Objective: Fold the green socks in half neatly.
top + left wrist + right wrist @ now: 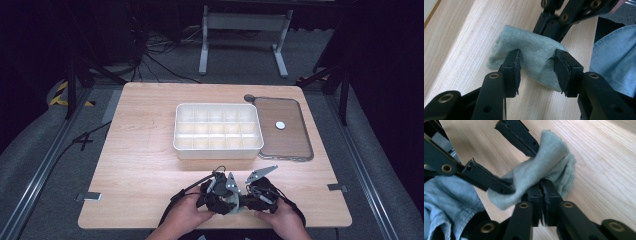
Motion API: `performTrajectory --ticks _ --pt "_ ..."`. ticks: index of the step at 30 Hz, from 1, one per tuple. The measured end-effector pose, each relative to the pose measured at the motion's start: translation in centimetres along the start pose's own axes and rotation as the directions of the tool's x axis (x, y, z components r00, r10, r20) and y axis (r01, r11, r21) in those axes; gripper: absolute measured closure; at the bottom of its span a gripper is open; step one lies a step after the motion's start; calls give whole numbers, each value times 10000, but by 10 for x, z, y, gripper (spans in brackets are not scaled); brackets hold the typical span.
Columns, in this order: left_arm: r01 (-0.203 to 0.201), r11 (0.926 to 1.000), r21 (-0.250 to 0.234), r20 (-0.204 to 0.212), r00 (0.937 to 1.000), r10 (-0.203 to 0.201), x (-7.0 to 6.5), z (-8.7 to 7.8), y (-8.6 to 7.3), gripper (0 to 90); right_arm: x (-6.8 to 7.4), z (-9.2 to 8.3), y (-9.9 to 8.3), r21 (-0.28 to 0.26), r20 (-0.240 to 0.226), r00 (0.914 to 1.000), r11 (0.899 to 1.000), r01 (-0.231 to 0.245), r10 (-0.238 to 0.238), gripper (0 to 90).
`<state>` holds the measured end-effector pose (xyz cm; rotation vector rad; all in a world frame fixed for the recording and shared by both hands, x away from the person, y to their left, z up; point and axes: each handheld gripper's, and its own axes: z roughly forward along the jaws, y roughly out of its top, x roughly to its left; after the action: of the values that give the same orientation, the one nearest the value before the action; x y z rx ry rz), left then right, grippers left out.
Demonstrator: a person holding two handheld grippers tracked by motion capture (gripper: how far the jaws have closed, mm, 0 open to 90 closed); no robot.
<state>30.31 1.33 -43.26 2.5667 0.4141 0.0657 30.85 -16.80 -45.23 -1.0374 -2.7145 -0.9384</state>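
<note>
Right gripper view: my right gripper (541, 195) has its fingers clamped on the cloth (536, 172). My left gripper (537, 68) has its fingers wide, straddling the cloth on the surface (461, 37).

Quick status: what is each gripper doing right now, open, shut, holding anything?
Left gripper: open, jaws spread inside the grey-green cloth, stretching it.
Right gripper: shut, pinching an edge of the cloth.

crumpled grey-green cloth (534, 57) bunched on the wooden table (461, 42).
</note>
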Motion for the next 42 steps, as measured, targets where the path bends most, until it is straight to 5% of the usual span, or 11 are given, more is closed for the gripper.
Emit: performTrajectory --ticks 3,5,12,20,26,37,42 --pt "10 10000 45 48 10000 -10 1 0 1 576 -2 -15 0 -184 120 9999 9998 0 3 794" --pt "25 10000 35 -6 10000 -25 1 1 2 576 -3 -31 0 -902 220 9991 9953 -343 364 733" --pt "-65 9999 99 63 10000 65 2 1 4 577 5 -33 0 -2087 483 9977 9773 -374 485 617" --pt "29 9997 233 99 9999 -31 1 6 3 579 1 -11 -1 -1546 579 9955 9858 -655 752 553" --pt "94 9996 263 79 9999 -96 -1 8 4 579 -4 -3 -3 -1126 867 9949 9927 -422 521 533" --pt "406 9986 343 -102 9991 -402 1 5 -4 574 -20 4 -4 -912 -193 9946 9905 -1031 1017 533" --pt "451 9984 343 -128 9989 -446 0 4 -7 575 -26 6 -3 -747 -1009 9855 9867 -1446 1367 625"
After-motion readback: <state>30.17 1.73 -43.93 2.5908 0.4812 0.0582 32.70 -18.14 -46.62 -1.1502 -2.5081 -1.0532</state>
